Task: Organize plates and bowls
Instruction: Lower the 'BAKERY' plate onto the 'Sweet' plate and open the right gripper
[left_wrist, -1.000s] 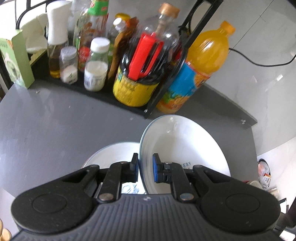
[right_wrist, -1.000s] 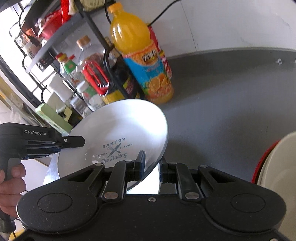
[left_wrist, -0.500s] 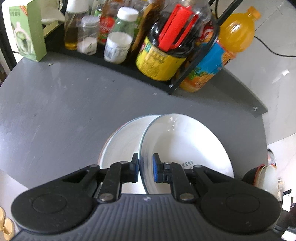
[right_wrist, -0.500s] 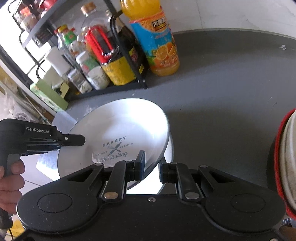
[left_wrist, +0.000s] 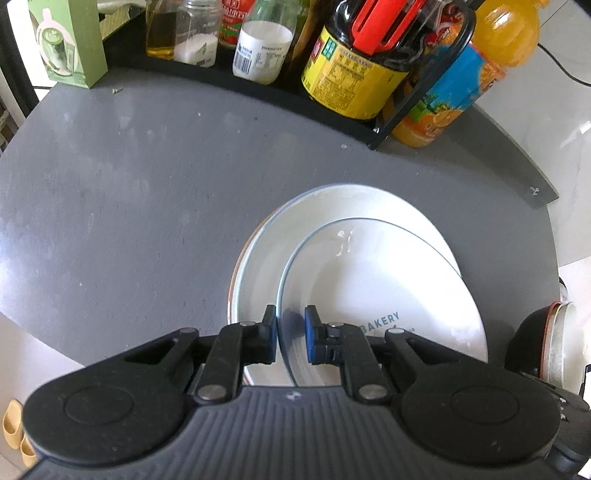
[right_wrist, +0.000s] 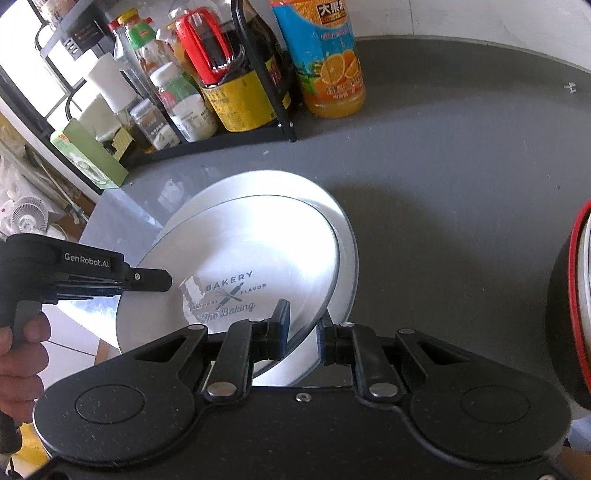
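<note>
A white plate printed "BAKERY" (left_wrist: 388, 288) (right_wrist: 258, 240) hangs tilted just over a larger white plate (left_wrist: 266, 258) (right_wrist: 347, 251) that lies on the grey table. My left gripper (left_wrist: 290, 328) is shut on the printed plate's near rim in its own view. It also shows in the right wrist view as the left gripper (right_wrist: 162, 284) on the plate's left edge, with a hand on its grip. My right gripper (right_wrist: 303, 332) is shut on the opposite rim. Whether the two plates touch is hidden.
A black rack (left_wrist: 258, 85) (right_wrist: 229, 136) of sauce bottles and jars lines the table's back. An orange juice bottle (left_wrist: 454, 96) (right_wrist: 325, 62) stands beside it, and a green box (left_wrist: 70, 44) at the left end. A dark red-rimmed bowl (left_wrist: 532, 339) (right_wrist: 569, 295) sits to the right.
Both grippers have carried the printed plate down and over the larger plate. It now sits lower and more centred above it, and the rack has slid up in both views.
</note>
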